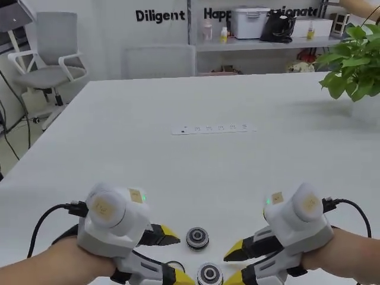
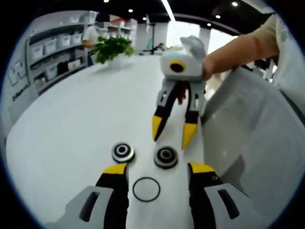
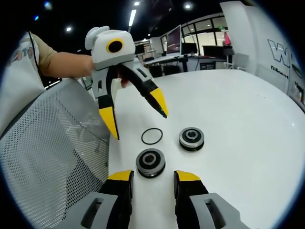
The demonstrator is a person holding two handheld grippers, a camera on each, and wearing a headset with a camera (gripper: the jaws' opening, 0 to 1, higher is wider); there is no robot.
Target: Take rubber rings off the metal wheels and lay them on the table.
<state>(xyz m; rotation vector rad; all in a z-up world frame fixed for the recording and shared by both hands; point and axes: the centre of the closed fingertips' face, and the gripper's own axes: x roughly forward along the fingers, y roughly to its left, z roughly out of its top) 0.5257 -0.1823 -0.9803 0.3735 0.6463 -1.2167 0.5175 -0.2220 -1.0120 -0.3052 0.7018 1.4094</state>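
Note:
Two small metal wheels with dark rims lie on the white table (image 1: 178,178) near its front edge: one farther out (image 1: 197,237) (image 2: 123,152) (image 3: 191,138), one closer (image 1: 209,274) (image 2: 166,157) (image 3: 150,162). A loose black rubber ring (image 2: 146,189) (image 3: 152,136) (image 1: 174,266) lies flat beside them, between the jaws of my left gripper (image 1: 176,256) (image 2: 157,169) (image 3: 137,119), which is open and holds nothing. My right gripper (image 1: 233,266) (image 3: 153,176) (image 2: 173,136) faces it, open, with the closer wheel just ahead of its jaws.
A white power strip (image 1: 214,128) lies mid-table. A potted plant (image 1: 356,59) (image 2: 113,47) stands at the far right corner. An office chair (image 1: 50,53) stands beyond the far left edge. A mesh chair back (image 2: 248,124) (image 3: 52,143) sits right behind the table's front edge.

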